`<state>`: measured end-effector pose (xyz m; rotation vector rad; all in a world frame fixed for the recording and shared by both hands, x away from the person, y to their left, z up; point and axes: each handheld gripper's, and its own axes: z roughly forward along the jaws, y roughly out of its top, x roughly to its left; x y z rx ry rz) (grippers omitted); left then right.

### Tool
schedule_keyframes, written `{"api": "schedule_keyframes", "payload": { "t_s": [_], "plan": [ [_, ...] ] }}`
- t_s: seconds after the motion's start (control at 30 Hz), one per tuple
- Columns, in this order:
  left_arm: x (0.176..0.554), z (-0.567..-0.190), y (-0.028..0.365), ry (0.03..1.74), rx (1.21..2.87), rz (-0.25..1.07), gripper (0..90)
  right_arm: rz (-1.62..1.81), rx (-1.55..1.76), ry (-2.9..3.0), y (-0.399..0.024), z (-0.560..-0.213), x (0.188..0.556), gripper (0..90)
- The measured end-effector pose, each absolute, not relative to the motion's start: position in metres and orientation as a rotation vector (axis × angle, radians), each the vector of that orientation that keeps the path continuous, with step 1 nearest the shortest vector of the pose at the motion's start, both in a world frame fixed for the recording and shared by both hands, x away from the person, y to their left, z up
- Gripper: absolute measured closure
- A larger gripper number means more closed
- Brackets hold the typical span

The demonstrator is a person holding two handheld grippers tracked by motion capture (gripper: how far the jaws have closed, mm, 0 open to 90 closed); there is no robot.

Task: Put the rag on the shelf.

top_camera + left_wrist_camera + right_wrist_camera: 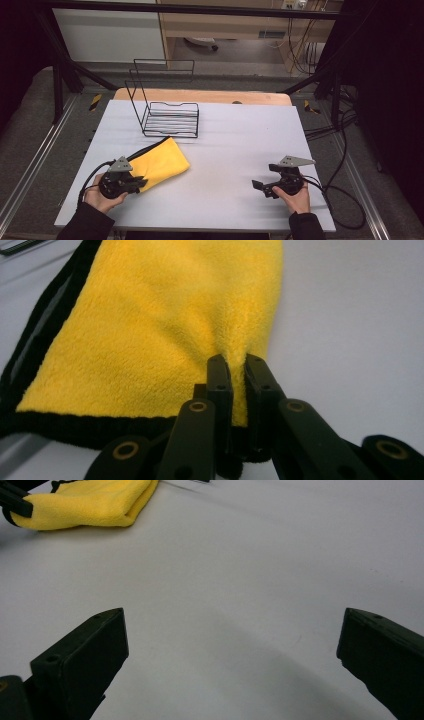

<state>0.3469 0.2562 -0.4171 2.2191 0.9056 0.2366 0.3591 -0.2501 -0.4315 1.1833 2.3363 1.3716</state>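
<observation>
Pinching the near edge of the folded yellow microfibre cloth with black trim point(150, 325), your left gripper point(236, 365) has its jaws clamped on a ridge of fabric. That cloth lies at the near left of the grey table mat point(235, 145), just in front of the black wire rack point(167, 117). Your right gripper point(232, 645) rests at the near right, jaws spread wide over bare mat.

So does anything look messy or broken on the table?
Nothing is broken or spilled. The yellow cloth lies folded and slanted on the table, one corner puckered where the left gripper pinches it. The wire rack stands upright, and the right gripper is open.
</observation>
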Motion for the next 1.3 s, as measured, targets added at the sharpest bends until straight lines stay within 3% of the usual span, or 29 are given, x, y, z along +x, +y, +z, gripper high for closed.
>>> {"api": "schedule_keyframes", "payload": {
  "t_s": [0.53, 0.67, 0.9, 1.13, 1.3],
  "plan": [
    [0.337, -0.418, 0.200, 0.938, 2.122, 0.157, 81.5, 1.366, 1.177, 2.336, -0.249, -0.432, 0.360, 0.8],
    [0.338, -0.422, 0.196, 0.928, 2.136, 0.172, 75.2, 1.364, 1.186, 2.340, -0.248, -0.432, 0.360, 0.8],
    [0.347, -0.410, 0.225, 0.925, 2.129, 0.273, 38.5, 1.362, 1.184, 2.340, -0.248, -0.432, 0.360, 0.8],
    [0.372, -0.419, 0.282, 1.143, 2.106, 0.377, 34.3, 1.356, 1.190, 2.342, -0.248, -0.432, 0.360, 0.8],
    [0.377, -0.431, 0.287, 1.165, 2.127, 0.315, 39.1, 1.350, 1.186, 2.349, -0.247, -0.433, 0.360, 0.8]
  ]
}}
